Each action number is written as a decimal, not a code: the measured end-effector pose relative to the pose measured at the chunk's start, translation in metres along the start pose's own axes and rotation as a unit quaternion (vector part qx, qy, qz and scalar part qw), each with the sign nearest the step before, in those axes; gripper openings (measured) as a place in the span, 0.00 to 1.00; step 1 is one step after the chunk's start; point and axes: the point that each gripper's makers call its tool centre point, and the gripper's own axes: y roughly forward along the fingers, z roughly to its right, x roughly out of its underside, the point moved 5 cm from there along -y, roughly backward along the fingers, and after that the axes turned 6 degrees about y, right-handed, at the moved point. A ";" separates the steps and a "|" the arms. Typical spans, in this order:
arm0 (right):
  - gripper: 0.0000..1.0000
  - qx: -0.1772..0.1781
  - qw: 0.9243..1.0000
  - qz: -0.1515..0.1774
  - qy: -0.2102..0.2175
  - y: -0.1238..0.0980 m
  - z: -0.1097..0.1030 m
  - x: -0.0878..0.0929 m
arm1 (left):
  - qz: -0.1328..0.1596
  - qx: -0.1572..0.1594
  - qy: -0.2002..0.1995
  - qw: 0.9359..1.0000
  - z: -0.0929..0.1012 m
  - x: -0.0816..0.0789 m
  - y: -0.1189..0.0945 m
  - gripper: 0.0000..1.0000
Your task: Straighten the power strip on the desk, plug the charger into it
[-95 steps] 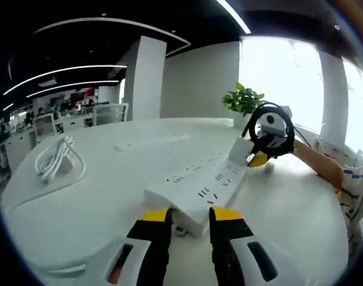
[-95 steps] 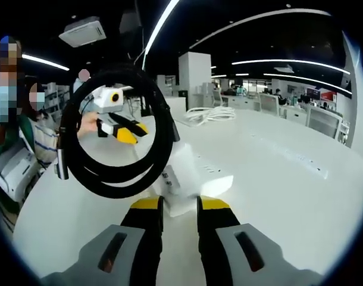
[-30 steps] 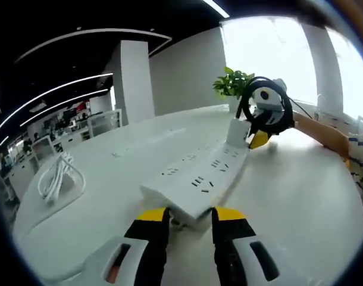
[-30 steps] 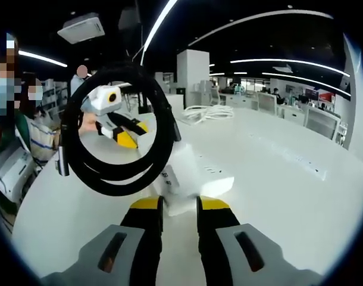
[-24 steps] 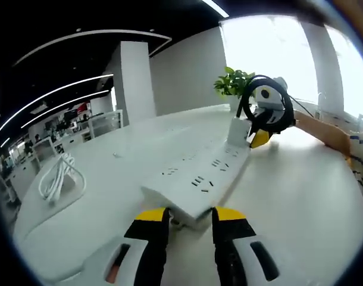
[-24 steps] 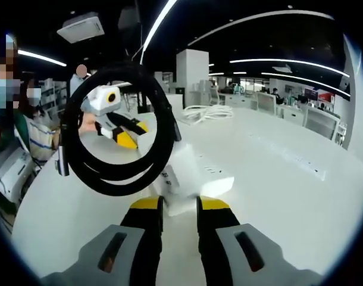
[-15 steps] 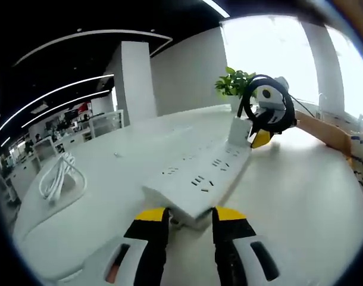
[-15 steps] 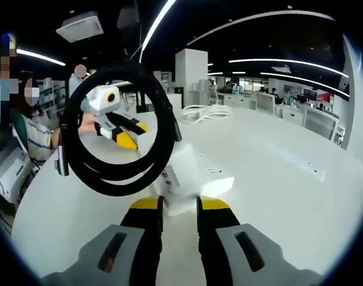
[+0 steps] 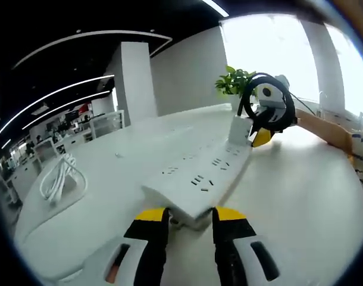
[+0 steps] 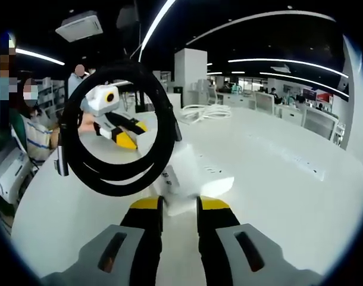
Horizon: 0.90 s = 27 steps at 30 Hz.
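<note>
Two grippers, one at each end of the strip [image 9: 199,179], which lies on the white desk [image 9: 300,202]. Nearest in the left gripper view, the left gripper [image 9: 185,215] has its jaws narrowly parted around the strip's near end; the end sits between the yellow tips and looks pinched, slightly raised off the desk. Strip runs away toward the far right, sockets up.

At its far end the right gripper [image 9: 260,138] meets the white charger [image 9: 239,130]. In the right gripper view the jaws are likewise nearly together at the base of the charger [image 10: 180,179]; grip looks likely, though contact is hidden behind the tips. The charger's black cable [image 10: 116,128] hangs in a coiled loop just above.

Judgement: step in hand is aligning the strip while the charger is brought to a socket. To do it well, pin the near end flat and steady (a lifted end will tilt the sockets), keep the charger prongs square to the slots, and keep the loop clear of the socket face.

Far left: a coiled white cord [image 9: 59,176]. Far: a plant [image 9: 234,80].
</note>
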 end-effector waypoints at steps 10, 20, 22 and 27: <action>0.22 0.001 1.000 -0.002 -0.002 0.001 0.000 0.000 | -0.001 -0.002 0.002 1.000 -0.001 -0.001 0.000 0.29; 0.22 0.008 1.000 -0.010 -0.008 0.001 0.001 -0.001 | -0.002 -0.001 -0.001 1.000 -0.001 -0.001 0.000 0.29; 0.22 0.007 1.000 -0.011 -0.004 0.001 0.002 -0.002 | -0.002 0.000 -0.003 1.000 0.000 -0.001 -0.001 0.29; 0.23 0.012 1.000 -0.013 0.003 0.001 0.000 -0.002 | 0.002 0.003 -0.013 1.000 0.000 -0.001 -0.003 0.28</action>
